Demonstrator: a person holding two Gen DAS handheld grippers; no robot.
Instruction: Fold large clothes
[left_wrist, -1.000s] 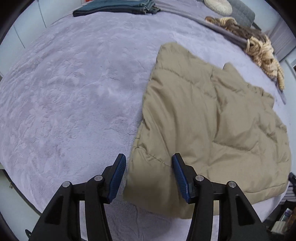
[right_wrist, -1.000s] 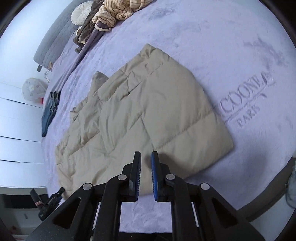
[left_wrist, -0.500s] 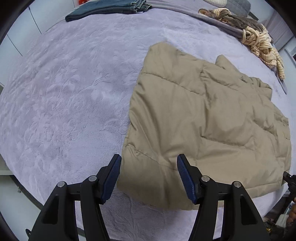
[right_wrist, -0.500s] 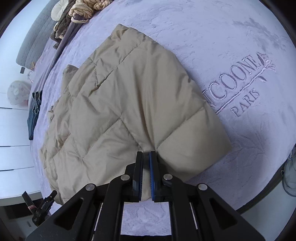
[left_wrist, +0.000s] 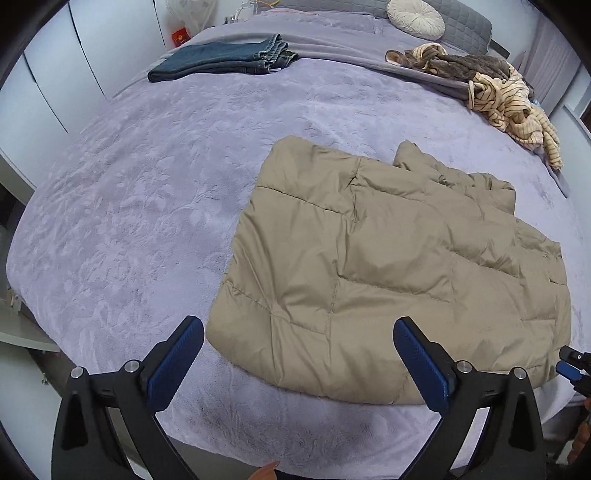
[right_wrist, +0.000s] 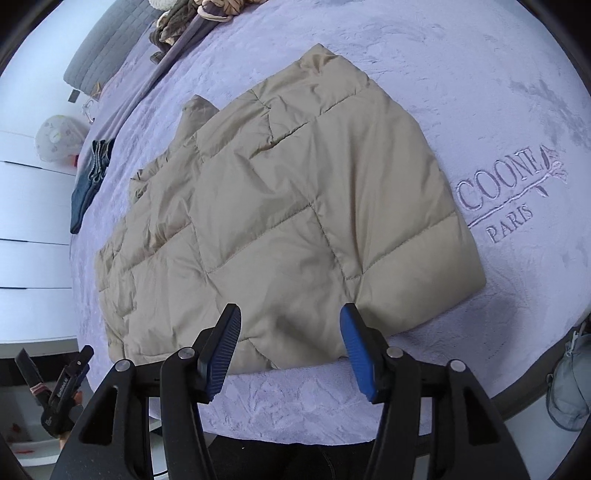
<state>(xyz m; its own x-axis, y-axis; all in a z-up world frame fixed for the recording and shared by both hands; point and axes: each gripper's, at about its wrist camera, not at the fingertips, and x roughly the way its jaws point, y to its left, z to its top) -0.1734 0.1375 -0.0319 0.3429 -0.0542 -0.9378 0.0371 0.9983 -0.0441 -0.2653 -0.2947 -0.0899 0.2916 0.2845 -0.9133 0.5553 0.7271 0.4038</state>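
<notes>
A tan quilted puffer jacket (left_wrist: 388, 266) lies folded flat on the lilac bedspread (left_wrist: 147, 192), near the bed's front edge. It also shows in the right wrist view (right_wrist: 280, 221). My left gripper (left_wrist: 299, 354) is open wide and empty, held just above the jacket's near left corner. My right gripper (right_wrist: 290, 345) is open and empty, over the jacket's near edge. The tip of the right gripper shows at the right edge of the left wrist view (left_wrist: 570, 363).
Folded blue jeans (left_wrist: 221, 59) lie at the far left of the bed. A heap of striped and brown clothes (left_wrist: 491, 81) lies at the far right beside a round cushion (left_wrist: 415, 16). Embroidered lettering (right_wrist: 513, 199) marks the bedspread right of the jacket. White cupboards (left_wrist: 55, 74) stand left.
My right gripper was shut over the jacket's near edge and has opened. My left gripper has opened wider. Both have drawn back and up from the jacket, which stays flat.
</notes>
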